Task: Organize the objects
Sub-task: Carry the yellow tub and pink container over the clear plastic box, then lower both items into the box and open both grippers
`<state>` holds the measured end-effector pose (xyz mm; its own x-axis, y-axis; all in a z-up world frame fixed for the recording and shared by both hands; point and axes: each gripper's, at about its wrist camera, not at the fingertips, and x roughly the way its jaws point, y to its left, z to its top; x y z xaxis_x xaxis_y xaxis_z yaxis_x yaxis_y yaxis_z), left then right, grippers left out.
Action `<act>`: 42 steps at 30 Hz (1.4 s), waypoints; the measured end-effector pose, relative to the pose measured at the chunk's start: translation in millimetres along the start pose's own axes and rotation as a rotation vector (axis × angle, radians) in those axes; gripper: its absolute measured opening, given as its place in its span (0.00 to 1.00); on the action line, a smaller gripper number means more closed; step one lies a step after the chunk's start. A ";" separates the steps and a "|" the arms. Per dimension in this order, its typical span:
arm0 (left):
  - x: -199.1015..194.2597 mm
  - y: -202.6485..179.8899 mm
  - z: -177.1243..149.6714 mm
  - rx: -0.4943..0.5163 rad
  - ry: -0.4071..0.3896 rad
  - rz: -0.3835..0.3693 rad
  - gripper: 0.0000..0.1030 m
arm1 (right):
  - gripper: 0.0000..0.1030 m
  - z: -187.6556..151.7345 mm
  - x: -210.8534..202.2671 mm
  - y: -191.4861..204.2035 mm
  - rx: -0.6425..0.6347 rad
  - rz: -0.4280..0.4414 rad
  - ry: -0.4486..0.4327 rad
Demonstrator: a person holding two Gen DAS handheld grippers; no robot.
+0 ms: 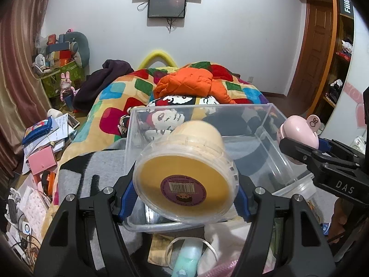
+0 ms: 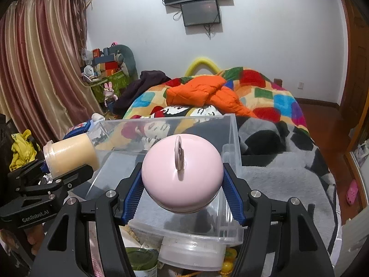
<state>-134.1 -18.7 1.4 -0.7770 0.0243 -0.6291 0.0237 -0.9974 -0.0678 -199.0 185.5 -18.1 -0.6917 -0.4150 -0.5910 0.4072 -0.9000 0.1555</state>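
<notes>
My left gripper (image 1: 184, 198) is shut on a clear round jar of yellow cream (image 1: 186, 173), held on its side with its labelled base toward the camera, above the near edge of a clear plastic bin (image 1: 274, 124). My right gripper (image 2: 182, 191) is shut on a pink round container with a small tab handle (image 2: 182, 173), held over the same bin (image 2: 233, 136). The right gripper with the pink container (image 1: 299, 131) shows at the right of the left wrist view. The left gripper with the jar (image 2: 71, 154) shows at the left of the right wrist view.
The bin rests on a grey blanket (image 2: 276, 173) on a bed with a colourful quilt (image 2: 272, 87) and an orange jacket (image 1: 191, 83). Papers and a pink box (image 1: 42, 159) clutter the left. Containers and a green jar (image 2: 140, 263) lie below the bin.
</notes>
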 end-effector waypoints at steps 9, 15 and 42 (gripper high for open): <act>19.5 -0.4 2.5 0.011 0.039 0.005 0.67 | 0.59 -1.1 18.6 5.5 -0.044 -0.005 0.051; 24.8 -5.4 2.3 0.043 0.048 0.020 0.67 | 0.59 -0.5 28.0 12.7 -0.086 -0.009 0.083; 20.1 -13.1 5.1 0.097 0.047 -0.008 0.65 | 0.61 1.9 43.1 24.5 -0.188 -0.019 0.182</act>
<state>-153.2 -5.4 -6.4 -0.7466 0.0334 -0.6644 -0.0454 -0.9990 0.0008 -219.9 145.3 -38.3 -0.5883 -0.3526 -0.7277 0.5107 -0.8598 0.0037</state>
